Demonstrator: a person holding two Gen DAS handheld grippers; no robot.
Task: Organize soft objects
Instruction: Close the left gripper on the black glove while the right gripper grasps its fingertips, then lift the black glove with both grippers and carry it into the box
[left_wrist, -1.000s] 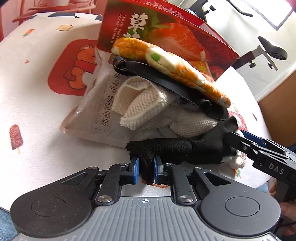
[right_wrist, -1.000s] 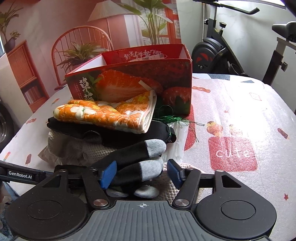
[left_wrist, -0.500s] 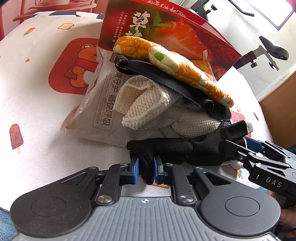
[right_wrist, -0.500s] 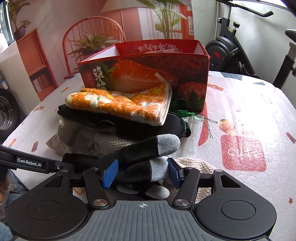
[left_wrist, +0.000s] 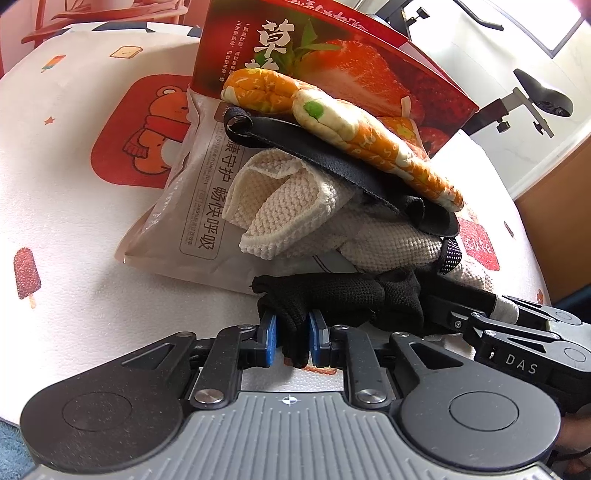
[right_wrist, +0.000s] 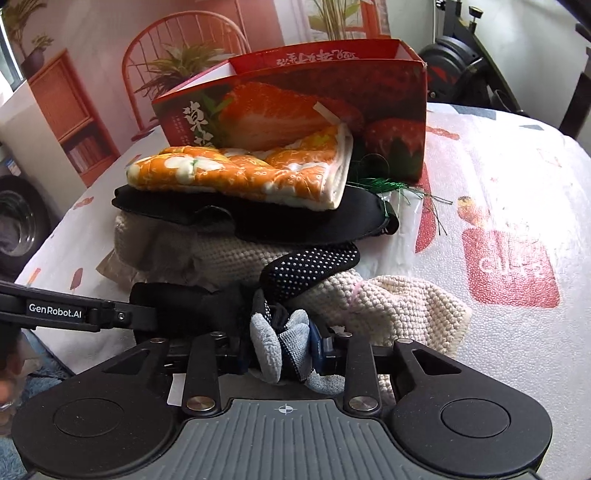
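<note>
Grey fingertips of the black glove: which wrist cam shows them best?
Right wrist view. The grey fingertips sit bunched between the right gripper fingers, which are closing on them. The left wrist view shows only the glove as black knit, its cuff end pinched in the left gripper; no grey tips visible there.

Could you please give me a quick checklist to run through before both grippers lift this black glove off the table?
1. Left gripper pinches the cuff of the black glove: ok.
2. Right gripper on the grey fingertips: jaws closing, fingertips between them: ok.
3. Glove free of the cream knit piece: cannot tell.
4. Orange quilted mitt resting steady atop the pile: ok.
5. Strawberry box open on top: ok; room inside: cannot tell.
</note>
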